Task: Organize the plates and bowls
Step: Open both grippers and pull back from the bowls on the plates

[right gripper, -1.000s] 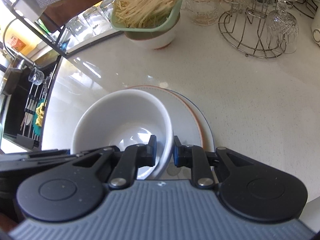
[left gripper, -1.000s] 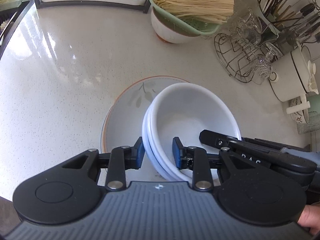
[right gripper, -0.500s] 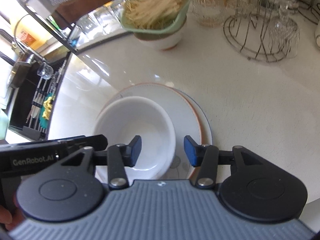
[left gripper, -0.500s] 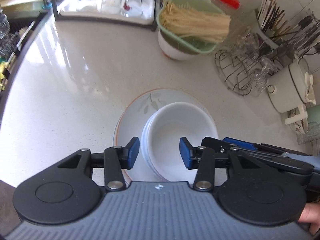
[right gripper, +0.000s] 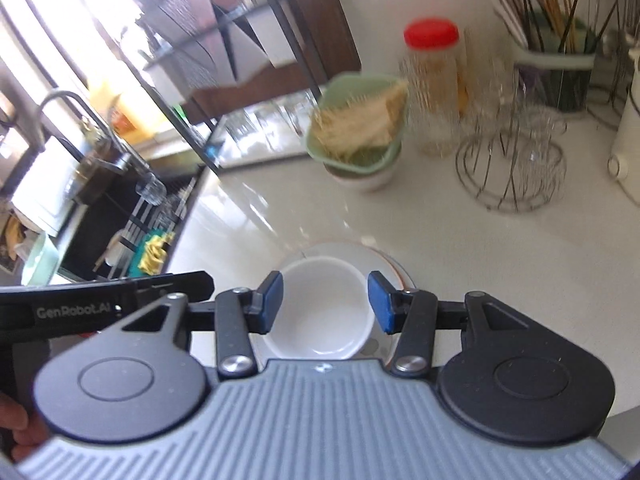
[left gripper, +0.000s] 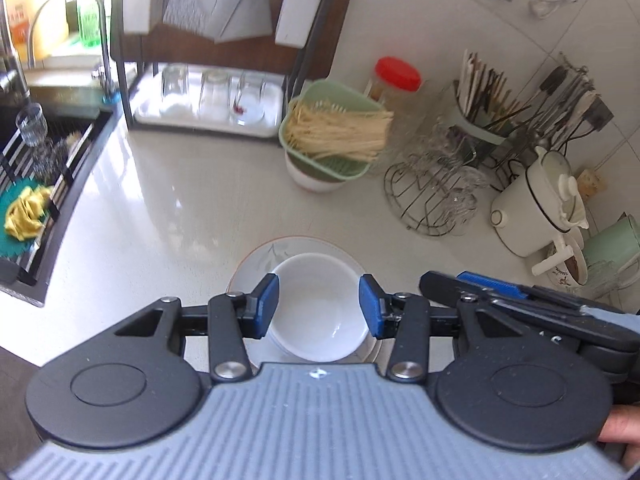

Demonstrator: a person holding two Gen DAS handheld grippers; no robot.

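Stacked white ceramic bowls (left gripper: 320, 308) sat on the leaf-patterned plate (left gripper: 256, 264), directly below and between both grippers' wide-spread, empty fingers; left gripper (left gripper: 319, 306), right gripper (right gripper: 327, 303) equally near.

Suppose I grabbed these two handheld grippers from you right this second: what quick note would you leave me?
Left gripper: open, holding nothing, raised above the stack.
Right gripper: open, holding nothing, also raised above it.
White bowls: nested together, sitting on the leaf-pattern plate, which rests on another plate on the white counter.
Done: bowls stacked on plates in one pile, both grippers free of it.
Left: no other loose plates or bowls are in view. Perhaps move the pile to storage.
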